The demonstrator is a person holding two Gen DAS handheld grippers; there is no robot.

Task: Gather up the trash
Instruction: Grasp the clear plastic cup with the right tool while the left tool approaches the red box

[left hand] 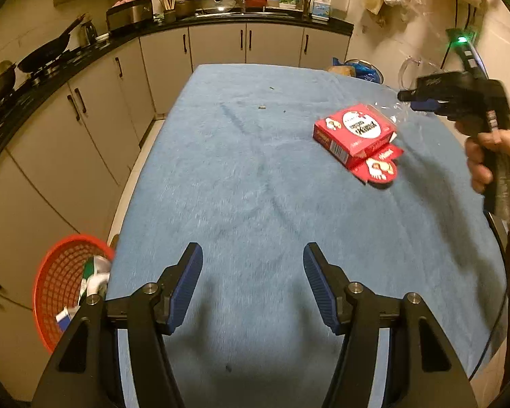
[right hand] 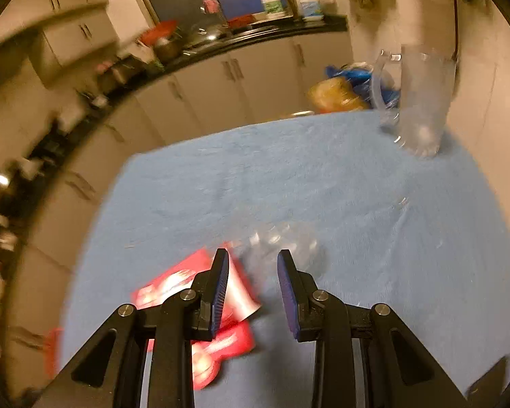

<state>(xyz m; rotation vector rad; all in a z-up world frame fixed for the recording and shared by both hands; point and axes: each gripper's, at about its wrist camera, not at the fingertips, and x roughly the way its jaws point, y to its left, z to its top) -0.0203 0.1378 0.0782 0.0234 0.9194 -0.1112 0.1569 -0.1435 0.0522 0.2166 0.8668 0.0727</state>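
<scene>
Evidently the red carton (left hand: 355, 132) lies at two o'clock on the blue cloth (left hand: 255, 187); light, crushable card, probably best pinched across a short edge. Both the left gripper (left hand: 253, 268) and the right gripper (right hand: 253, 272) stand parted, empty.

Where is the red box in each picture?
Left wrist view: the red box lies right of centre on the blue cloth, its flap open toward the camera, near the right tongs.
Right wrist view: the red box is low and left, blurred, partly hidden behind the left finger of the right tongs.
Shared landmark: the clear glass jug at the far right of the cloth.
</scene>
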